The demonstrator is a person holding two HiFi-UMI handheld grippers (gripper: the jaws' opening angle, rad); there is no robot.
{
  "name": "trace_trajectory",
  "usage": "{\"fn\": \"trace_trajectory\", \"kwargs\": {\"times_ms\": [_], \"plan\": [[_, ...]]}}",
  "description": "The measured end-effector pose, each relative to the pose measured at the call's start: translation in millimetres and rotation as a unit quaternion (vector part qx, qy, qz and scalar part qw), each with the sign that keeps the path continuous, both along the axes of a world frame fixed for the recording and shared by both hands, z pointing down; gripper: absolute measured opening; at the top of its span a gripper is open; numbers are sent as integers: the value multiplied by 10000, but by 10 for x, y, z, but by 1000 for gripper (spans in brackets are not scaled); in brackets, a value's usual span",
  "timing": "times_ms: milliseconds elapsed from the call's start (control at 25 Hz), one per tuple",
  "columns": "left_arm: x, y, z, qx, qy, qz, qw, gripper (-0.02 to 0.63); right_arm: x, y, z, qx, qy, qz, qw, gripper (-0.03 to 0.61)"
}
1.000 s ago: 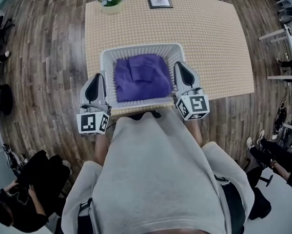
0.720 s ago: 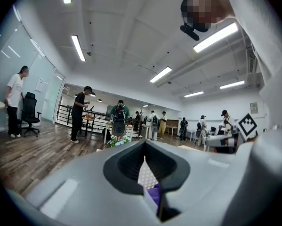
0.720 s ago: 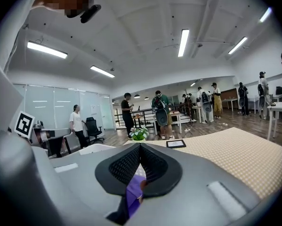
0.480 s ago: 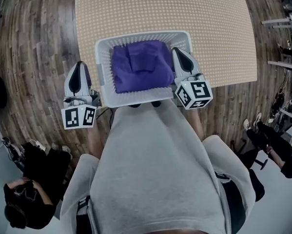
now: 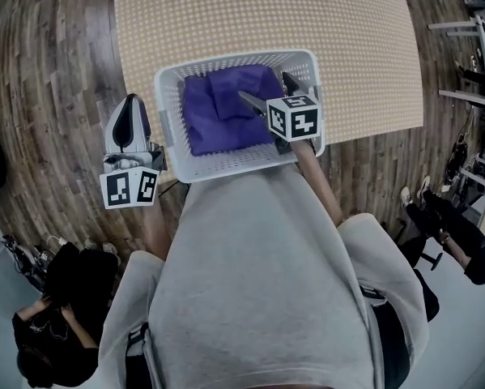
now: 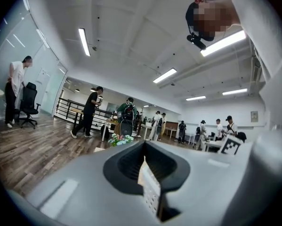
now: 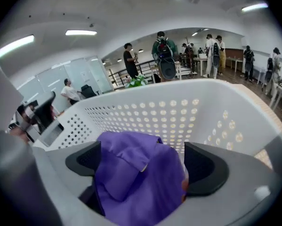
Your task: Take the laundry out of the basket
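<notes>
As I reach for the laundry, my right gripper [image 7: 143, 166] points steeply down into the basket [image 5: 226, 165], and its jaws have just been opening; they now stand wide and released, with the purple cloth [image 5: 219, 110] heaped between them and just under them, not yet pinched. I judge this spread is there to take a thick fold of the fabric in one bite, since the cloth is bunched and soft and a narrow grip would slide off it. The far wall of the basket rises ahead of the jaws, so I come at the pile from above, not across the rim.

My left gripper [image 5: 129, 102] hangs outside the basket, beside its left wall and apart from it; its jaws are pressed together on nothing and point level across the room. I think it waits there out of the way, near enough to steady the basket if the cloth drags it along the table [image 5: 351, 47].

Whether the purple heap is one garment or several I cannot tell, nor what lies beneath it; the basket floor is covered. A small orange spot beside the pad on my right is too cramped to name; my own body cuts off the near edge of the table below the basket.
</notes>
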State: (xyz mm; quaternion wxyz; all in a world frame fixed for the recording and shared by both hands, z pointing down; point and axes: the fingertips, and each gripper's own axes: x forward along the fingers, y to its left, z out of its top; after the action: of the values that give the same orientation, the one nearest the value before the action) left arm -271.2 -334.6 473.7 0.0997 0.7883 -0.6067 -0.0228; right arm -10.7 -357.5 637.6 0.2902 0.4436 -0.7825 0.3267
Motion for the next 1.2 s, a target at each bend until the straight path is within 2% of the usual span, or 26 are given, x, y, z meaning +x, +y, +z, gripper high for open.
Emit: {"fn": "trace_trajectory", "kwargs": {"times_ms": [120, 240, 360, 520, 800, 880, 1000, 1080, 1200], "plan": [[-41, -11, -12, 67, 59, -2, 10000, 12, 47, -44, 450, -563, 427, 120, 9974, 580], [-64, -8, -13, 103, 92, -10, 9999, 12, 29, -55, 842, -1223, 316, 200, 9918, 597], [-93, 3, -39, 136, 122, -23, 9998, 12, -7, -79, 994, -1655, 40, 110, 9861, 598], [-115, 55, -19, 126, 163, -36, 9998, 12, -60, -84, 1118, -1720, -349, 173, 9843, 601], [-113, 66, -50, 176, 144, -15, 9997, 11, -99, -96, 1093, -1666, -461, 75, 9849, 600], [-142, 73, -69, 194, 122, -55, 9997, 11, -95, -120, 1022, -1454, -242, -78, 9890, 598], [-201, 93, -92, 228, 98, -119, 9996, 11, -104, -207, 879, -906, 403, -510, 9938, 598], [-240, 113, -89, 223, 88, -157, 9996, 12, -131, -229, 899, -1096, 450, -661, 9907, 598], [-247, 134, -79, 202, 78, -152, 9997, 11, -159, -198, 1029, -1770, 187, -644, 9819, 598]]}}
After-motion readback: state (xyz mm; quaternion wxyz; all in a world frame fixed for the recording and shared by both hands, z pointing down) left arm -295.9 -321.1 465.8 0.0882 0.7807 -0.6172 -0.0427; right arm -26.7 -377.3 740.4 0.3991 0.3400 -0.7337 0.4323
